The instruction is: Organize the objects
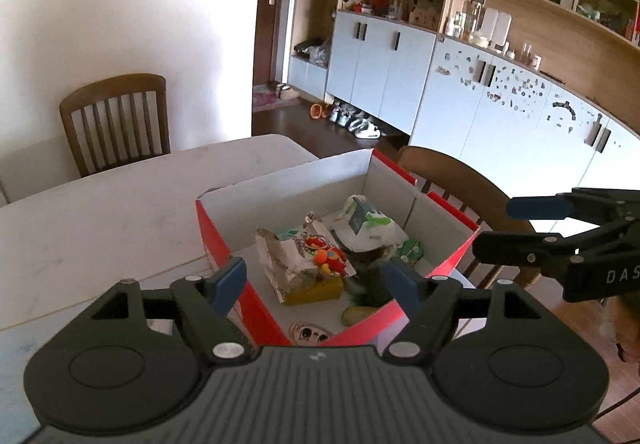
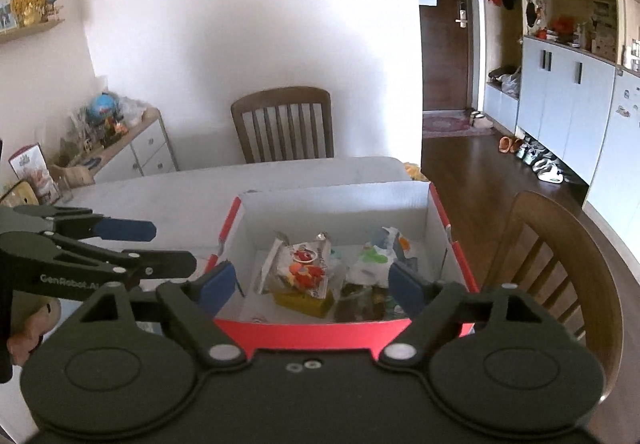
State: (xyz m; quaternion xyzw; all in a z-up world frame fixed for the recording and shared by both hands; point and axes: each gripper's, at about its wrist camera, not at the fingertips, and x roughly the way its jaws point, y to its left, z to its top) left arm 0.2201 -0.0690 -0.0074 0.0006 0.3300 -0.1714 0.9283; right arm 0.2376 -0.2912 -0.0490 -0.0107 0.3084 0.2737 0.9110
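The red cardboard box with white inner walls (image 1: 224,244) sits on the white marble-look table (image 1: 100,212), just beyond both sets of tongs. Inside lie a yellow wedge-shaped block (image 1: 316,294), a crumpled printed snack packet (image 1: 298,260) and a crumpled white-and-green bag (image 1: 368,228). The left gripper (image 1: 316,286) and the right gripper (image 2: 310,286) tilt downward toward the box, side by side. Both stand wide, blue pads apart, holding nothing. Two brown wooden chairs (image 2: 284,124) stand farther off.

Left gripper (image 1: 318,282), right gripper (image 2: 316,284): black bodies, blue pads, silver rivets.
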